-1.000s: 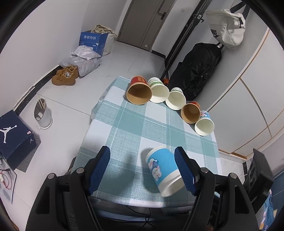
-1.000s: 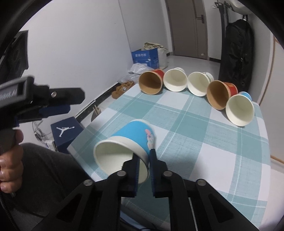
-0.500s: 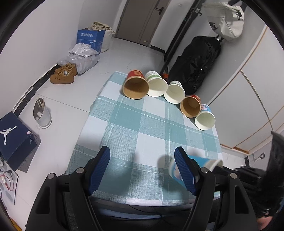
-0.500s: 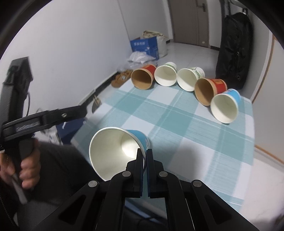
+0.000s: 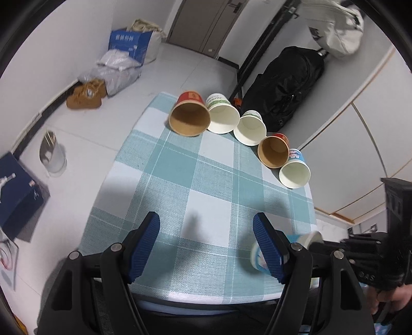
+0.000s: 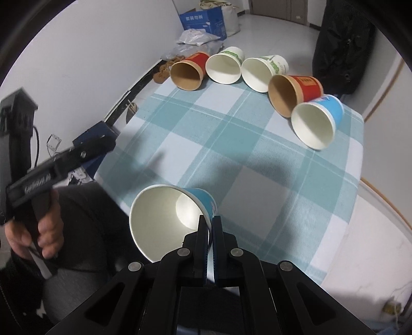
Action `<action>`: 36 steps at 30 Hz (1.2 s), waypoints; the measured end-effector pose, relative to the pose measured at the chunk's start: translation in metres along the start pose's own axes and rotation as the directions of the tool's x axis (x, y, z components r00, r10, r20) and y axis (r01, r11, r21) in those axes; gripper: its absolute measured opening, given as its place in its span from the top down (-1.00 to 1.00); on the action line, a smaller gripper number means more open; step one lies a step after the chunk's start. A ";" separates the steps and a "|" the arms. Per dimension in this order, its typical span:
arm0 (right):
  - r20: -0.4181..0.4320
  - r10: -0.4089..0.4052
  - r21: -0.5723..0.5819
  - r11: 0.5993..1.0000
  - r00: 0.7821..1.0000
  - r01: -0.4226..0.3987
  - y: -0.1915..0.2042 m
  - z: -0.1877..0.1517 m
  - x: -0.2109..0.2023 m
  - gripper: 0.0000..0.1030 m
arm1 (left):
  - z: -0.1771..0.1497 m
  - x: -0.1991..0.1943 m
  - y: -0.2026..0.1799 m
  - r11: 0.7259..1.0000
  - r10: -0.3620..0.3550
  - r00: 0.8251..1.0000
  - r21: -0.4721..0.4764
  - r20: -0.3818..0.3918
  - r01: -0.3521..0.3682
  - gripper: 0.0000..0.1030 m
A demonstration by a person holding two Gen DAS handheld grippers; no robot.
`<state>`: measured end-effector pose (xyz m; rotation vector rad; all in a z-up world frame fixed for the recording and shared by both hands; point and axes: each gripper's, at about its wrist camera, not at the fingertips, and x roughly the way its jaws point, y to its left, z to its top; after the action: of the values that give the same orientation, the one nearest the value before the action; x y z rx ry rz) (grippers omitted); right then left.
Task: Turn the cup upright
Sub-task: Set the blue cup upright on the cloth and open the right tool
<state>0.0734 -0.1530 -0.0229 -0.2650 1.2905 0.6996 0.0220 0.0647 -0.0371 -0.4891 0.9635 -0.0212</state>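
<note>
Right wrist view, blue cup [image 6: 164,219] tilted, mouth toward camera, pinched by right claw [image 6: 209,226]

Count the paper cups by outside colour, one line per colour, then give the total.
Red cups: 2
White cups with green print: 2
Blue cups: 2, one lying on the table, one held by its rim in the right gripper
Total: 6 cups

White Chinese characters, too blurred to read, on the blue cardboard box [image 6: 203,19]; Jumpman logo on the shoebox [image 5: 15,190].
</note>
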 end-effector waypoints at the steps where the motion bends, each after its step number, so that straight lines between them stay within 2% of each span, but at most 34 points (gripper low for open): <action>1: -0.013 0.013 0.008 1.000 1.000 -0.013 -0.001 0.006 0.004 0.96 | 0.001 0.000 0.001 1.000 -0.006 1.000 -0.007 -0.005 0.006 -0.38; 8: -0.063 0.090 0.133 0.988 0.994 -0.081 -0.009 0.031 0.020 0.96 | 0.004 0.005 0.004 0.999 -0.037 0.999 -0.039 -0.034 0.035 -0.38; 17: -0.052 0.066 0.141 0.988 0.996 -0.058 -0.008 0.050 0.034 0.88 | 0.003 0.008 -0.002 0.999 -0.034 0.998 -0.006 -0.057 0.033 -0.38; 19: -0.038 0.055 0.138 0.989 0.998 -0.049 -0.010 0.050 0.036 0.75 | 0.003 0.010 -0.002 0.999 -0.030 0.998 -0.012 -0.064 0.029 -0.38; 21: -0.006 0.036 0.139 0.990 0.999 -0.035 -0.013 0.049 0.036 0.30 | 0.003 0.008 -0.001 1.000 -0.024 0.998 -0.016 -0.051 0.023 -0.38; 24: 0.071 0.026 0.136 0.990 0.997 -0.036 -0.017 0.044 0.027 0.00 | 0.002 -0.001 -0.006 1.000 -0.002 1.000 0.017 0.004 0.002 -0.38; 25: 0.110 0.033 0.142 0.989 0.993 -0.048 -0.019 0.040 0.022 -0.05 | 0.002 -0.004 -0.007 0.999 0.009 1.000 0.030 0.028 -0.010 -0.38; 29: 0.283 0.025 0.176 0.981 0.959 -0.078 -0.027 0.017 -0.004 -0.35 | 0.001 -0.012 -0.014 0.997 0.036 0.995 0.066 0.093 -0.043 -0.38; 33: 0.436 0.014 0.180 0.978 0.900 -0.103 -0.024 -0.012 -0.026 -0.50 | -0.001 -0.012 -0.023 0.988 0.095 0.985 0.107 0.142 -0.110 -0.38; 36: 0.515 -0.023 0.182 0.980 0.857 -0.083 -0.016 -0.032 -0.035 -0.63 | -0.005 -0.013 -0.030 0.980 0.111 0.980 0.148 0.166 -0.136 -0.38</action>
<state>0.0542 -0.1938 -0.0022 0.1081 0.8374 0.6083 0.0163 0.0385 -0.0170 -0.2784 0.8284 0.0515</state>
